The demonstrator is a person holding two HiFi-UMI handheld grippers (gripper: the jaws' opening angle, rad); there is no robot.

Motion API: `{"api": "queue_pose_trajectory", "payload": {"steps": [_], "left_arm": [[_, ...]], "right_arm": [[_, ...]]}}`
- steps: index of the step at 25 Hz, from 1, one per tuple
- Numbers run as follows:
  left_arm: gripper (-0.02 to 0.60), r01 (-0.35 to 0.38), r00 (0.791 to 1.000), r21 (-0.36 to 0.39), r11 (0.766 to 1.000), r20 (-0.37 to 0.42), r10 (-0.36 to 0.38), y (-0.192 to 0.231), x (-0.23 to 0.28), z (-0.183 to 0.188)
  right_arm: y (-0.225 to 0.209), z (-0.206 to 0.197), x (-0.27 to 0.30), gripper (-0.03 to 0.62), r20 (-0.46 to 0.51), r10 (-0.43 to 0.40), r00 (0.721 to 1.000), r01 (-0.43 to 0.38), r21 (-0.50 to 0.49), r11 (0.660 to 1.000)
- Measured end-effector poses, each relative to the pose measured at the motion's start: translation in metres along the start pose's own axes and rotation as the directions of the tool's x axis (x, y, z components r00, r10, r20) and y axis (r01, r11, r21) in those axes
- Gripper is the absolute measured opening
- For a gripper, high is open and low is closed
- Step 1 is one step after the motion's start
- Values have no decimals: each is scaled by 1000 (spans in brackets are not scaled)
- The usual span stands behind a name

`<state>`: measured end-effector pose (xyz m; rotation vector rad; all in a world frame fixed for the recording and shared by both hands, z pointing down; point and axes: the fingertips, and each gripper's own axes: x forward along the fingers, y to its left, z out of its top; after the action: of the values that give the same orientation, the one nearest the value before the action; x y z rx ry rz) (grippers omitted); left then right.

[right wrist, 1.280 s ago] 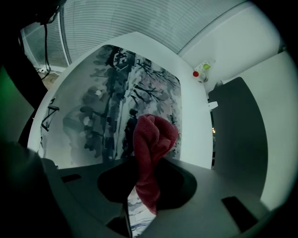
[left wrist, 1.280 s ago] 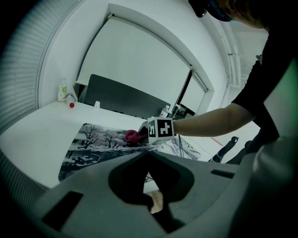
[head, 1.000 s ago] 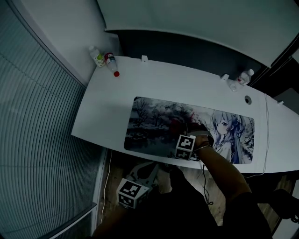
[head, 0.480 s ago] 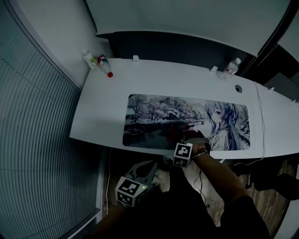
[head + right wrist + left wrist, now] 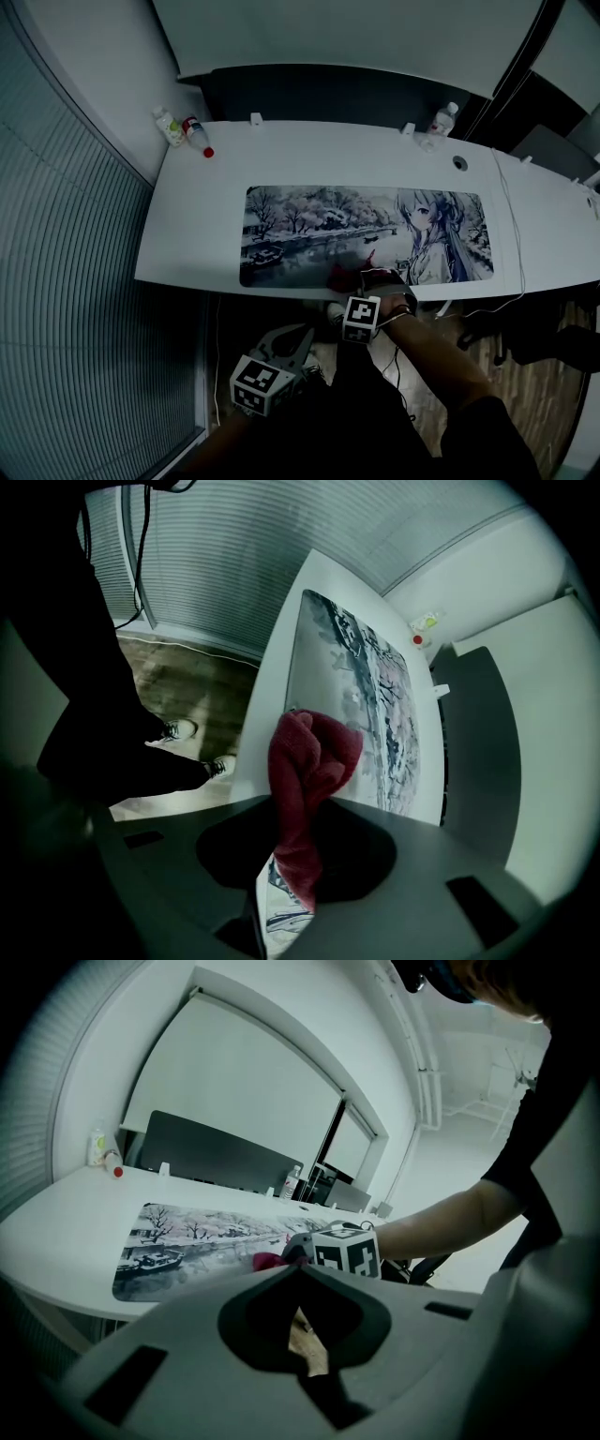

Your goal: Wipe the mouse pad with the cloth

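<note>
Right tongs [image 5: 298,874] clamped on bunched red cloth [image 5: 314,752] at near edge of mouse pad [image 5: 366,230] on desk [image 5: 197,225]; cloth looks soft, light, floppy, so best pinched by a thick fold; left tongs [image 5: 305,1335] closed, empty, off the desk.

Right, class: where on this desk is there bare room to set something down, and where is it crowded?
Free: the white desk left of the mouse pad, in front of the two bottles; also the strip behind the pad. Crowded: the pad's front edge, where the right tool grips the red cloth, and the back right by a bottle.
</note>
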<state>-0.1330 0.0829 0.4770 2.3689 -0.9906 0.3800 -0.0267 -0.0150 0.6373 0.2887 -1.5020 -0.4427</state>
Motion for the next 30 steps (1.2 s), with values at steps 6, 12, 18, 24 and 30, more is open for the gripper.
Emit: {"api": "queue_pose_trajectory", "payload": {"steps": [6,12,18,24,30], "left_arm": [[5,13,1000,8,1000,10,-13,-9,-3,-3],[5,-8,1000,7,1000,20,8,-11,10,7],[5,-14,1000,-6,1000,27,14,-22,42,23],[5,-30,999,-25,999,32,31,-30,69,28],[5,-59,998,-47,997,33,60,-33,87,30]], "right_arm": [[6,-8,-7,112,-1,11,1000,-11,52,999],[6,-28,-7,112,-2,55,998,-55,56,997],[7,-51,-6,113,9,99,995,-99,4,995],[1,-56,1,112,35,135,990,-134,-27,991],[-23,-80,15,112,1,152,988,-151,-65,986]]}}
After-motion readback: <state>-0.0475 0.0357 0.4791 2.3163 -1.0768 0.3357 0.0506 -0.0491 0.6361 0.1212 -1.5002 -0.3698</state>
